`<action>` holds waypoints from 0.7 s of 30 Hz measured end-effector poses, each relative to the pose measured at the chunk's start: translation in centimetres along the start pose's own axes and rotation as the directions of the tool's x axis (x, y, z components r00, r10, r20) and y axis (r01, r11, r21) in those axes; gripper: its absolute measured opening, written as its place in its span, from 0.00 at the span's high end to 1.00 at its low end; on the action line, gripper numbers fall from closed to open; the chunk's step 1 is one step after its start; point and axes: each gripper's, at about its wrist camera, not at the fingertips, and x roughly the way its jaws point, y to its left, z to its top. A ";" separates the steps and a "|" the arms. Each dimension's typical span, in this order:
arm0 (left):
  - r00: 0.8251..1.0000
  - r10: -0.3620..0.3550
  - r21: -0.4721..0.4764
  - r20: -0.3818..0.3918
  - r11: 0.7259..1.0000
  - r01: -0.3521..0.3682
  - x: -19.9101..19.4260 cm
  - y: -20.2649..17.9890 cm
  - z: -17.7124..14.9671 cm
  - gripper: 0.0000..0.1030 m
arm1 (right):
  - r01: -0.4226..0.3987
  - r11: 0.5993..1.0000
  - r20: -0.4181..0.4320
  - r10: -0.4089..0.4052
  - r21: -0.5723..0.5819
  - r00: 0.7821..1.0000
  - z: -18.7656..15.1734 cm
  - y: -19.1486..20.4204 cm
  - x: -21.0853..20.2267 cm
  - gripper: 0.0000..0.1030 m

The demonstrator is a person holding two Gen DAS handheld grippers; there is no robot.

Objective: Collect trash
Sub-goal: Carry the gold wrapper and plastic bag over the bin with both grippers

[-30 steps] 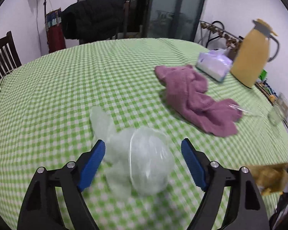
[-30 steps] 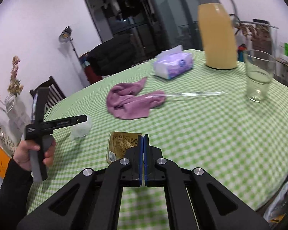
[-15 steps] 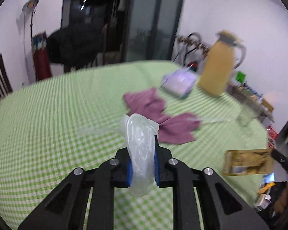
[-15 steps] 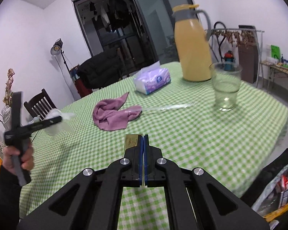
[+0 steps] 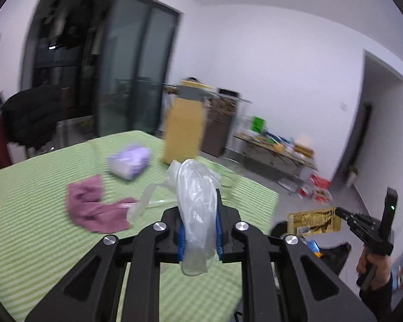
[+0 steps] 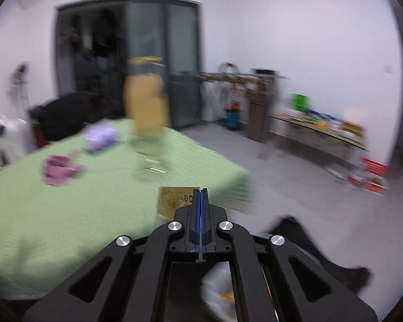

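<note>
Two grippers loaded: left gripper (image 5: 200, 237) pinching clear plastic bag (image 5: 197, 201); right gripper (image 6: 200, 214) clamped on gold wrapper (image 6: 174, 201).

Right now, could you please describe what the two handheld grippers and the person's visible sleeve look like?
Both the left gripper and the right gripper are matte black linkage frames with round silver pivot bolts and blue pads on the fingers. Seen from the left wrist view, the right gripper has a pistol-style handle and an upright black block with a small green light. The sleeve is dark.
</note>
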 end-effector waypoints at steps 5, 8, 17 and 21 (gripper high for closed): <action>0.994 -0.064 0.064 -0.091 0.995 0.070 6.3 -6.3 -1.5 0.86 | 0.131 0.986 -0.139 -0.116 0.104 0.983 -4.3 -7.5 3.0 0.99; 0.983 -0.107 0.086 -0.147 0.989 0.121 9.7 -9.8 -2.9 0.86 | 0.148 0.978 -0.212 -0.115 0.149 0.970 -6.7 -9.2 5.6 0.99; 0.942 -0.135 0.157 -0.306 0.969 0.190 16.2 -16.1 -8.0 0.86 | 0.165 0.959 -0.380 -0.068 0.230 0.922 -12.2 -10.3 12.2 0.97; 0.921 -0.133 0.167 -0.366 0.964 0.205 18.0 -17.8 -9.8 0.86 | 0.159 0.956 -0.398 -0.049 0.248 0.916 -12.6 -9.9 13.4 0.97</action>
